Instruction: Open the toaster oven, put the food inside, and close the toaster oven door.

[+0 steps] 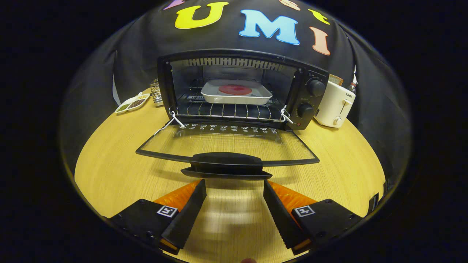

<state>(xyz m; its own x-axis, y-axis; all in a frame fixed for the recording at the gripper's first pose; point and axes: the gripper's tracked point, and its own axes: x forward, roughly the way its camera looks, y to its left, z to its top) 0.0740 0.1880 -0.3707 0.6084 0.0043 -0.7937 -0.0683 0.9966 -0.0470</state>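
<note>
Toaster oven (237, 89) stands beyond my claw (234, 186) on the counter (109, 171), door (226, 146) folded flat, its handle (226, 164) just ahead of my fingertips; white tray (237, 93) with red food (235, 89) sits on the rack inside; my claw is released, gripping nothing.

Items on the bench (109, 171): one toaster oven (237, 91), door down; one white tray (236, 93) holding one red food item (235, 89); two control knobs (315, 87); one white toaster (334, 106); one condiment dish (132, 103).

Wood-grain table (109, 171), glass oven door (226, 142)
</note>
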